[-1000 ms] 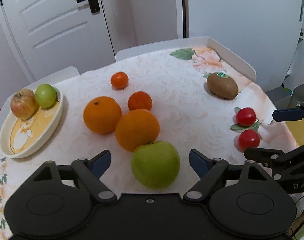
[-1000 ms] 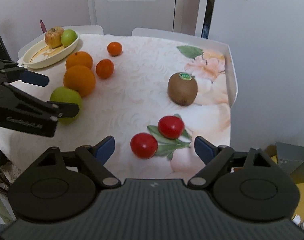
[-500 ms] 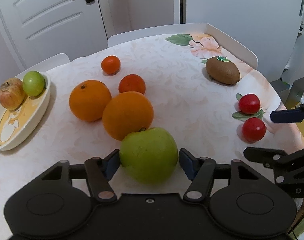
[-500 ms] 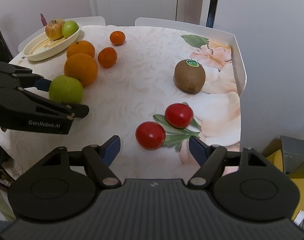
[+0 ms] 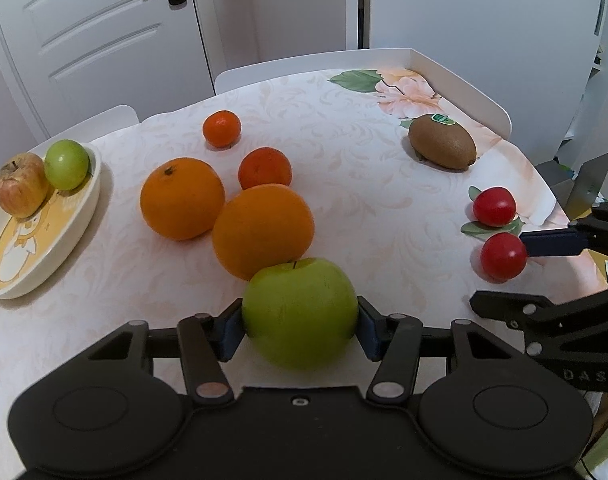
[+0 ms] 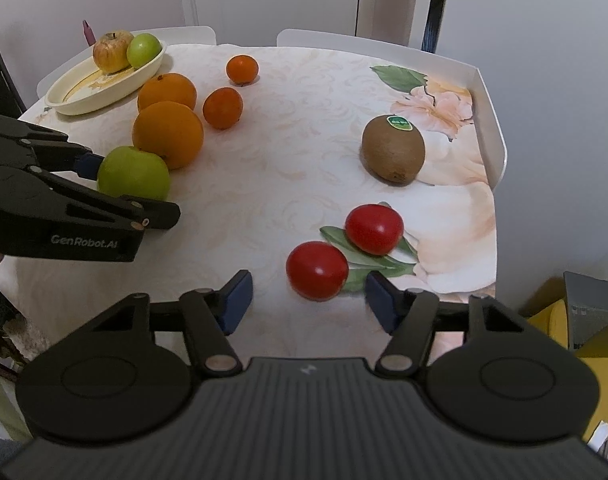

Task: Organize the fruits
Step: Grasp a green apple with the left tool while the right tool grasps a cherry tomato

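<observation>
The left gripper [image 5: 299, 326] pinches the green apple [image 5: 299, 316], which could nudge the big orange [image 5: 263, 230] at twelve o'clock rolling, while the right gripper [image 6: 308, 300] gapes.

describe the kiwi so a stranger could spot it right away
On the table, look toward the edge with the printed pink flower. The kiwi lies just in front of it, beyond the two tomatoes. It is the only brown, fuzzy fruit, with a green sticker.

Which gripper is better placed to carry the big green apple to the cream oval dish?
Left gripper: its pads touch both sides of the big green apple; the cream oval dish lies on its side.
</observation>
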